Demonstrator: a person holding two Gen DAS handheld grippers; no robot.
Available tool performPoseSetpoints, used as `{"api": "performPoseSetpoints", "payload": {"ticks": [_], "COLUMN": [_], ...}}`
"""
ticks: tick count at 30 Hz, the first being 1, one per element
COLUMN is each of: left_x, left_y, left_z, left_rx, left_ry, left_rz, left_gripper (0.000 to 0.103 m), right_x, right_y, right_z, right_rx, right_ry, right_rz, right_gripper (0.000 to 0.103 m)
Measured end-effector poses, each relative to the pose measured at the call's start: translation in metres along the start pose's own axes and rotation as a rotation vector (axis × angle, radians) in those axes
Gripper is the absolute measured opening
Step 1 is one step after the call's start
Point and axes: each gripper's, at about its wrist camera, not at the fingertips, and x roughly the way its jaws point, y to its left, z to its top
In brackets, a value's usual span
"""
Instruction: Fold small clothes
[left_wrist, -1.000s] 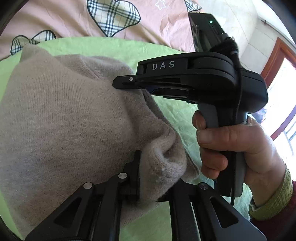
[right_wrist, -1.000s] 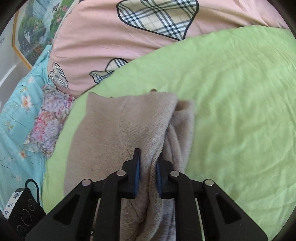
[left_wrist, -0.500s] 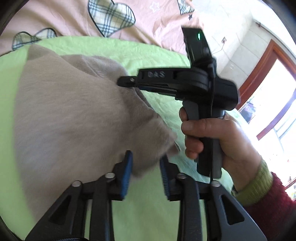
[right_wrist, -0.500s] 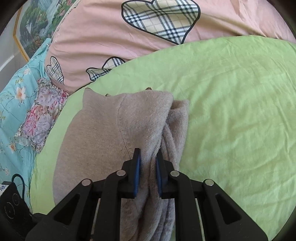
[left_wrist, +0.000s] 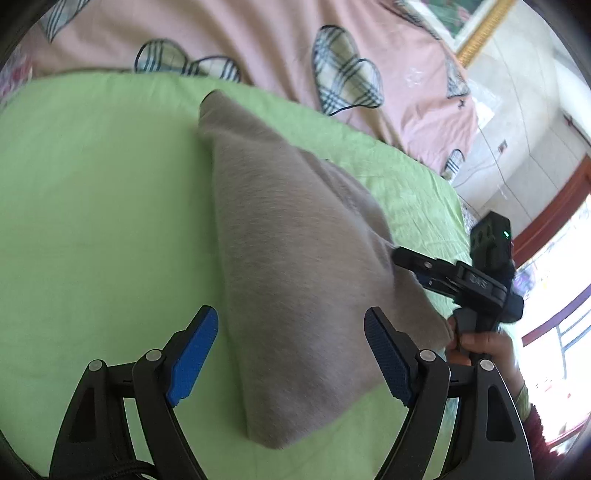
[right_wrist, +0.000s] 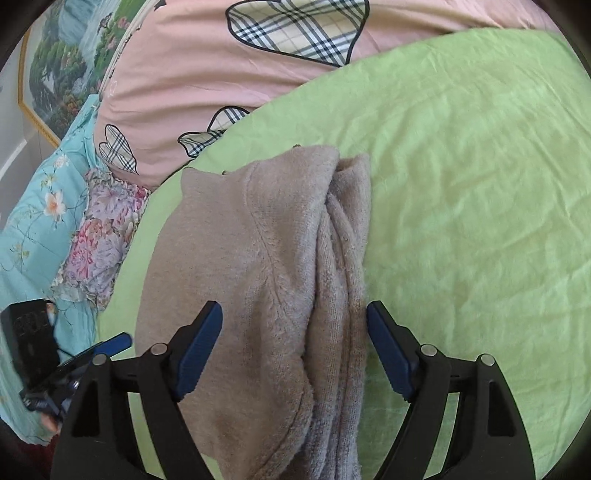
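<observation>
Left gripper (left_wrist: 291, 354): jaws opening, wide apart, nothing clamped. The beige knit garment (left_wrist: 295, 280) lies under and between the blue pads (left_wrist: 192, 354) but neither presses on it, so it reads as a release after laying a fold down. Frame is motion-blurred, so cloth detail is soft here

Garment sits on the green sheet (left_wrist: 92, 221), toward the sheet's far edge where the pink quilt with plaid hearts (left_wrist: 258, 40) begins. Its far corner points at that edge, near end runs down between the left jaws. It lies flat and doubled over, likely so the fold stays put with no grip on it

Right gripper (right_wrist: 293, 343): jaws opening too, spread wide, holding nothing. In its own view the garment (right_wrist: 258, 266) passes between the pads untouched; the top layer covers the left part, and a bunched ridge of knit runs along the garment's right edge, probably a tucked-in sleeve, can't confirm. In the left view the right gripper (left_wrist: 402, 254) tips sit at the garment's right edge, whether touching it can't be told, with a hand (left_wrist: 484, 343) on the grip below

Floral blue bedding (right_wrist: 40, 221) lies off the sheet's left edge, clear of the work

My read: one fold done, both grippers free to regrip for the next
</observation>
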Motion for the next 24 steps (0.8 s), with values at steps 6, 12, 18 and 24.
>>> {"api": "performPoseSetpoints", "payload": {"ticks": [6, 12, 18, 24], "left_x": [0.042, 0.074, 0.046, -0.046], "left_y": [0.038, 0.046, 0.027, 0.036], "left_z": [0.012, 0.02, 0.018, -0.024], "left_rx": [-0.098, -0.11, -0.056, -0.02], "left_ry": [0.08, 0.089, 0.058, -0.021], "left_rz": [-0.065, -0.103, -0.069, -0.017], "left_gripper": [0.086, 0.069, 0.044, 0.043], "right_x": [0.013, 0.029, 0.018, 0.011], "right_y": [-0.007, -0.011, 0.015, 0.07], "right_z": [0.003, 0.005, -0.006, -0.045], "right_rx": [0.015, 0.048, 0.031, -0.028], "right_ry": [0.045, 0.103, 0.063, 0.038], "right_rz": [0.015, 0.091, 0.079, 0.181], "right_gripper": [0.08, 0.052, 0.038, 0.037]}}
